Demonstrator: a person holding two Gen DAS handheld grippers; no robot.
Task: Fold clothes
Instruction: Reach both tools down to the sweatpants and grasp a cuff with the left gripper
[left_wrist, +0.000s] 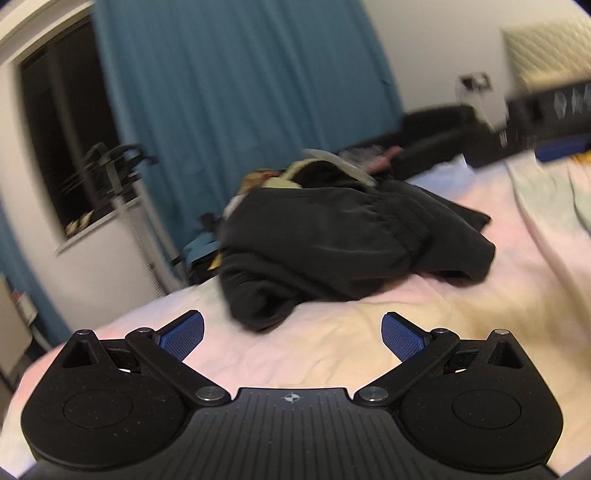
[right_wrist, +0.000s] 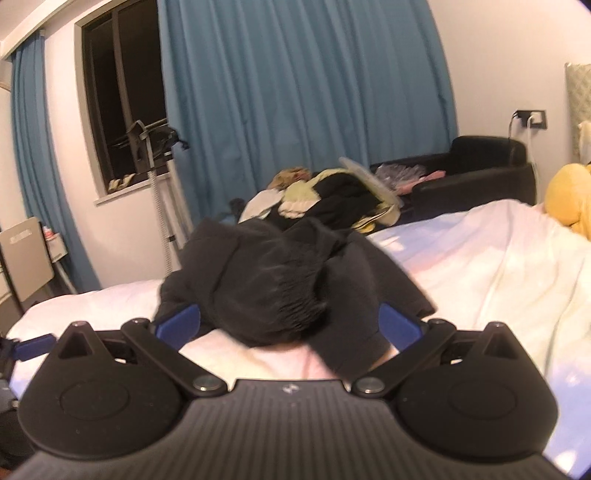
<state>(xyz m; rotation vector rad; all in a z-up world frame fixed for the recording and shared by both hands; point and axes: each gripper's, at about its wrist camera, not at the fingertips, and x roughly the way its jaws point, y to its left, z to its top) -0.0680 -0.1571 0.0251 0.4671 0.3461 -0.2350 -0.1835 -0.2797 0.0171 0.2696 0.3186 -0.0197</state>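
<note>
Two grippers are held low over a pale bedsheet (left_wrist: 332, 354), each with its blue-padded jaws spread wide and nothing gripped. Ahead of the left gripper (left_wrist: 292, 334), clear of its jaws, a crumpled black garment (left_wrist: 354, 240) is seen lying in a heap on the sheet. In the right wrist view, the same black garment (right_wrist: 280, 288) is found reaching into the gap of the right gripper (right_wrist: 290, 325), its gathered waistband bunched between the open pads without being pinched. Beyond the jaws, a pile of mixed clothes (right_wrist: 325, 195) is heaped at the far bed edge, backed by a blue curtain (right_wrist: 295, 92). The left view is blurred.
</note>
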